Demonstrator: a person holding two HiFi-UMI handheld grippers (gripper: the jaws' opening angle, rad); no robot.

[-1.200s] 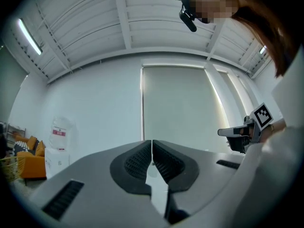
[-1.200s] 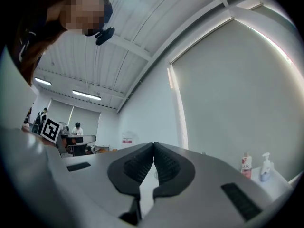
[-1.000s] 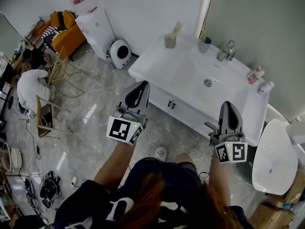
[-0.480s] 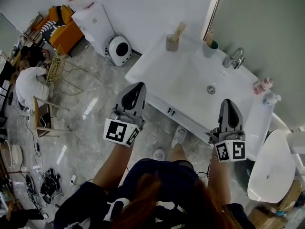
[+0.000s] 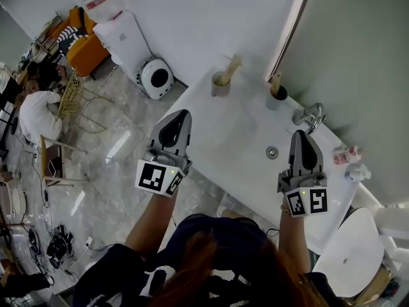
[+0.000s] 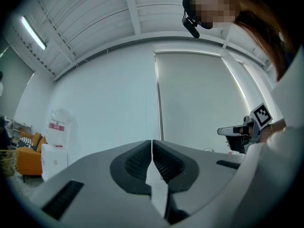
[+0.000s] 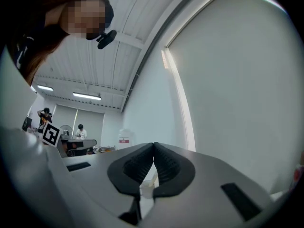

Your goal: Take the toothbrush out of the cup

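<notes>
A grey cup stands at the back left of the white vanity top, with a pale wooden toothbrush leaning out of it to the right. A darker cup with another wooden handle stands near the faucet. My left gripper is shut and empty, over the counter's front left edge, short of the grey cup. Its jaws meet with nothing between them. My right gripper is also shut and empty, beside the sink drain. Its pads touch each other.
Small bottles stand at the counter's right end, and a white toilet is beyond it. Left of the vanity are a round white appliance and a water dispenser. A person sits far left on the marble floor.
The person has stepped up to the vanity. Both grippers moved forward together from over the floor to over the counter, still shut. The cups now lie closer ahead.
</notes>
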